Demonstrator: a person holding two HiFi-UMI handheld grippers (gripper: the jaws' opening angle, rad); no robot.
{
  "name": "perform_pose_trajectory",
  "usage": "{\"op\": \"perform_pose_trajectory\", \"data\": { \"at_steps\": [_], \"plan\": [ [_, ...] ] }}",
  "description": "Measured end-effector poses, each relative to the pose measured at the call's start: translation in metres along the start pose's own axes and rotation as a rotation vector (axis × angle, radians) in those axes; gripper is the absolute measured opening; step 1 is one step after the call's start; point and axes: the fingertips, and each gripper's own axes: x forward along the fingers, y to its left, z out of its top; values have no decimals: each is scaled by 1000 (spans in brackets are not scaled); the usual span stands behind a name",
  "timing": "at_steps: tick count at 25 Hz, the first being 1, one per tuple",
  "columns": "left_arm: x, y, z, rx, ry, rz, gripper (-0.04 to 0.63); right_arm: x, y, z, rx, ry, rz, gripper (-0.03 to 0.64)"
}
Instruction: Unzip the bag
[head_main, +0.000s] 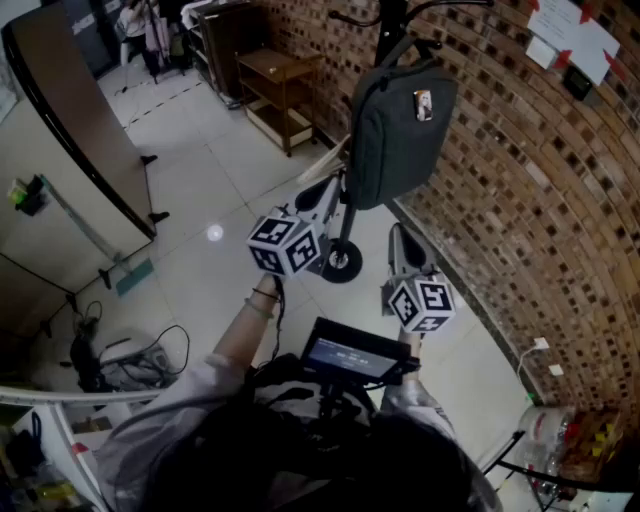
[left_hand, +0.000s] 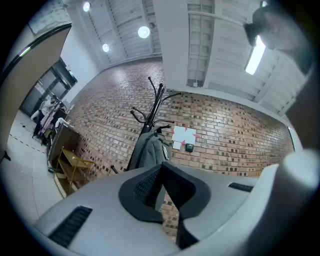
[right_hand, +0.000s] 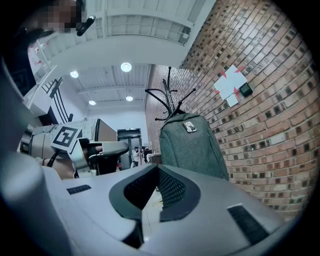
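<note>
- Bag (head_main: 400, 135), grey, hung from a black coat rack (head_main: 388, 30) against the brick wall (head_main: 520, 200), in the upper centre of the head view. Its long axis ran upright.
- It lay ahead of and above both tools, well apart from each, still zipped as far as we could tell. We could not make out the zip itself.
- Left hand-held gripper (left_hand: 162, 172) had its jaws pressed together on nothing. The bag showed small and edge-on beyond them.
- Right hand-held gripper (right_hand: 157, 187) was likewise closed and empty. The bag faced it broadside and loomed larger, so we judged this hand the nearer.
- A small label patch (head_main: 424, 104) sat near the bag's top, its print too small to read.
- Papers (head_main: 565, 35) taped to the wall showed no legible writing.
</note>
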Motion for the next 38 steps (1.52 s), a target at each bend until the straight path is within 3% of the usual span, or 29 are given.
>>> {"op": "perform_pose_trajectory", "data": {
  "at_steps": [9,13,15,22,27,34,38],
  "plan": [
    [47,8,44,-47,-61,-36,8,4,-21,-9,-6,37,23,-3],
    [70,11,54,-1,-50,-70,9,12,-30,-10,-2,40,18,-3],
    [85,12,56,-3,-27,-106,40,18,-35,-10,6,37,11,-4],
    [117,22,64,-283,53,-307,98,51,-55,-5,-7,29,-44,-3],
    [138,36,82,-428,109,-426,138,82,-60,1,-17,10,-79,-3],
    [160,46,85,-481,222,-504,138,105,-63,8,-41,7,-144,-3],
    [165,33,91,-586,252,-633,138,109,-68,11,-48,1,-177,-3]
  ]
}}
